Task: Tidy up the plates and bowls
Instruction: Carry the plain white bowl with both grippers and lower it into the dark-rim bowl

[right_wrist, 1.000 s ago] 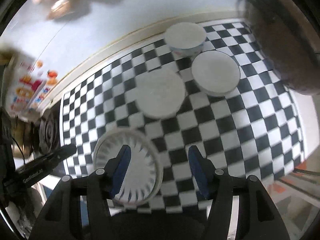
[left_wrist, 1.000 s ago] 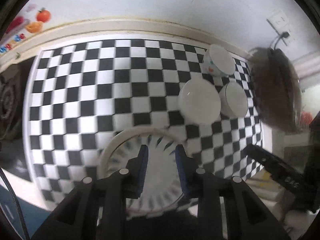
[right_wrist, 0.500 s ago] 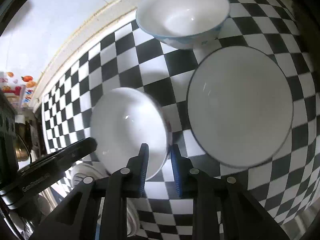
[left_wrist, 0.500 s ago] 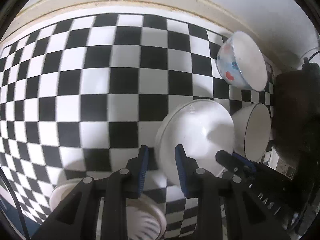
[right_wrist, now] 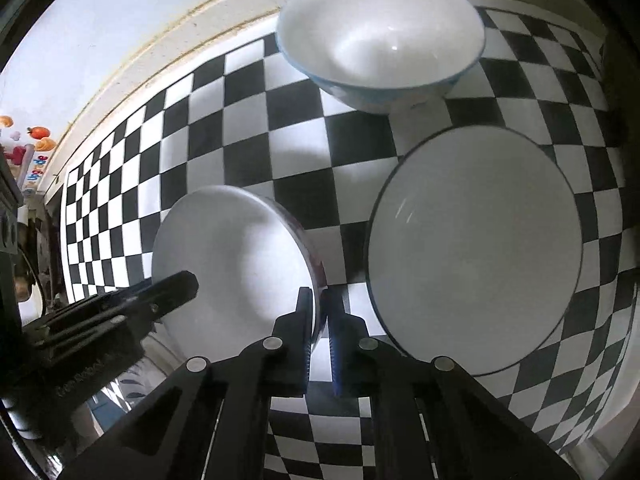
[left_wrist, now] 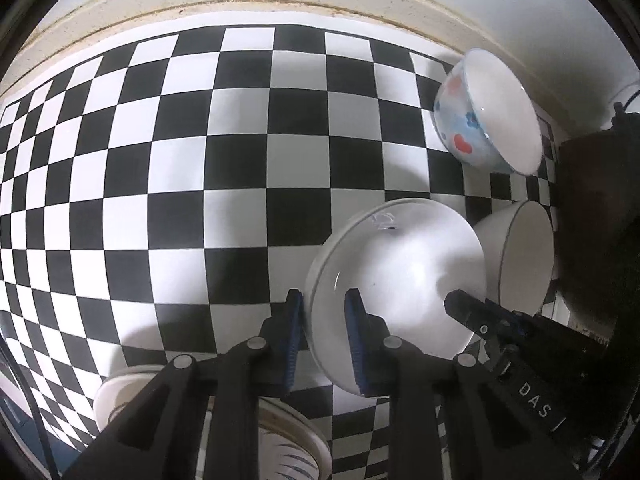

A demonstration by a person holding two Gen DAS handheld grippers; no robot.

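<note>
Now white bowl [left_wrist: 400, 276] tilted between both: left gripper [left_wrist: 323, 340] straddling near rim, right gripper [right_wrist: 319, 332] pinching opposite rim.

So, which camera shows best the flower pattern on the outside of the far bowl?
The left wrist view: the flowered bowl shows its side wall with red and blue blobs. The right wrist view shows mostly its white inside and blue rim, with the pattern hardly visible.
</note>
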